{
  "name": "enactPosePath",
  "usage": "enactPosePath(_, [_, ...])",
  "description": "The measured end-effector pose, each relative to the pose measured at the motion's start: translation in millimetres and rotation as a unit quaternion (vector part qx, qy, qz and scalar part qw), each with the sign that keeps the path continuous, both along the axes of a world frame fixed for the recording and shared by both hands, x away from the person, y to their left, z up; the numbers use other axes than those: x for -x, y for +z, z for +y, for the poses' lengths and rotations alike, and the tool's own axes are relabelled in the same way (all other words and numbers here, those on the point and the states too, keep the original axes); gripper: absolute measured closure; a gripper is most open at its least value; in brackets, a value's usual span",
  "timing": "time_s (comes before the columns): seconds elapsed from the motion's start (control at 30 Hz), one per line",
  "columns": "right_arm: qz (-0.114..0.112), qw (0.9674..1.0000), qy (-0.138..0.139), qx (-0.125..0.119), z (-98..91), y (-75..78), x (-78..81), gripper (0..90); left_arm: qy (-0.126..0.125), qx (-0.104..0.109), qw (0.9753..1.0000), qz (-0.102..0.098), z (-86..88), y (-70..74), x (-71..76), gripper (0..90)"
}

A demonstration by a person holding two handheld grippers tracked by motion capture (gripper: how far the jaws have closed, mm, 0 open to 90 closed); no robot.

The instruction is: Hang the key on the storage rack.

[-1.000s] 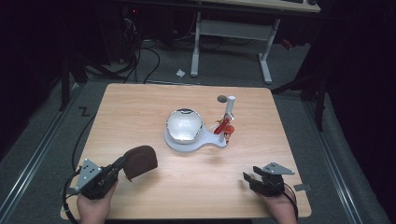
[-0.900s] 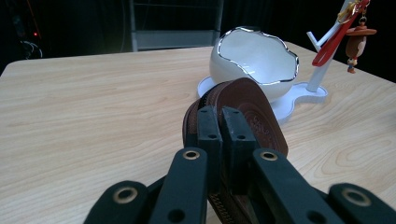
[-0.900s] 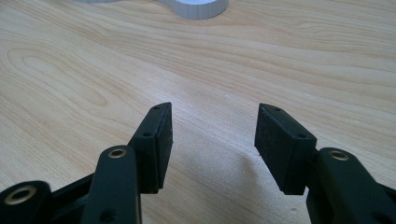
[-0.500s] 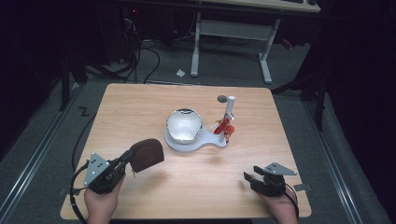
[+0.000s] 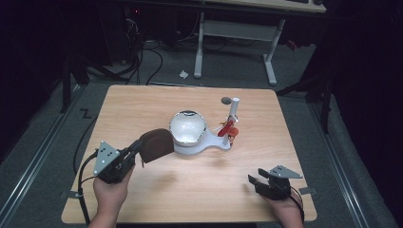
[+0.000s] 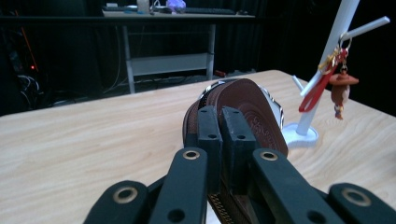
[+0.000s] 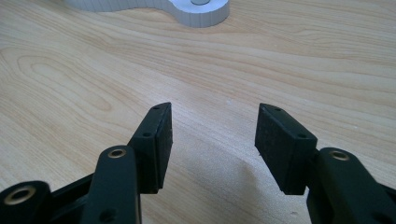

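Note:
A brown leather pouch (image 5: pixel 154 144) with a zip hangs just above the table, left of the white stand (image 5: pixel 212 144). My left gripper (image 5: pixel 135 148) is shut on the pouch's near edge; in the left gripper view the jaws (image 6: pixel 222 135) clamp the pouch (image 6: pixel 254 112) upright. The stand carries a shiny round bowl (image 5: pixel 187 127) and a white post (image 5: pixel 233 111). A red-strapped keychain with a brown charm (image 5: pixel 228 129) hangs from a peg on the post (image 6: pixel 334 79). My right gripper (image 5: pixel 253 182) rests low at the front right, open with nothing between its pads (image 7: pixel 212 140).
A small dark disc (image 5: pixel 226 100) lies on the wooden table (image 5: pixel 142 104) behind the post. The stand's white base (image 7: pixel 196 11) lies ahead of the right gripper. Beyond the table's far edge are a desk frame and cables on the floor.
My left gripper has carried the pouch forward and to the right, closer to the bowl. The right gripper has stayed put.

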State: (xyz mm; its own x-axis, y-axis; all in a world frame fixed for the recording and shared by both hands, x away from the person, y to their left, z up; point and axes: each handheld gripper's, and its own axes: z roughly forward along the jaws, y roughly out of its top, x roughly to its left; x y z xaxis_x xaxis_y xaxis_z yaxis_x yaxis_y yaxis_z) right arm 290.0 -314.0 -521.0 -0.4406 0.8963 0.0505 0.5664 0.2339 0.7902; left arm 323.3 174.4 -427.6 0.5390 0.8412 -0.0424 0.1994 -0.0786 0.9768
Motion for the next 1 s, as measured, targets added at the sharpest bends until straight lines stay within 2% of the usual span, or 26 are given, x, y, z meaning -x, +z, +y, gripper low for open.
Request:
enactPosePath(0.17, [0.003,1.0000,-0.003,-0.003,-1.1,-0.1,-0.4,47.0,-0.001,-0.006,1.0000,-0.003,-4.4,7.7,-9.3,87.3])
enactPosePath(0.47, [0.000,1.0000,-0.001,-0.003,-1.6,0.2,-0.7,47.3,-0.002,-0.025,0.9997,0.008,-14.7,16.4,-33.7,87.3])
enactPosePath(0.87, [-0.001,1.0000,0.002,-0.003,-1.9,0.4,-0.8,47.5,-0.007,-0.055,0.9980,0.031,-35.3,11.9,-59.3,87.3])
enactPosePath(1.0, [-0.001,1.0000,0.004,-0.002,-0.9,0.5,-0.8,47.7,-0.007,-0.056,0.9978,0.036,-41.2,9.2,-64.3,87.3])
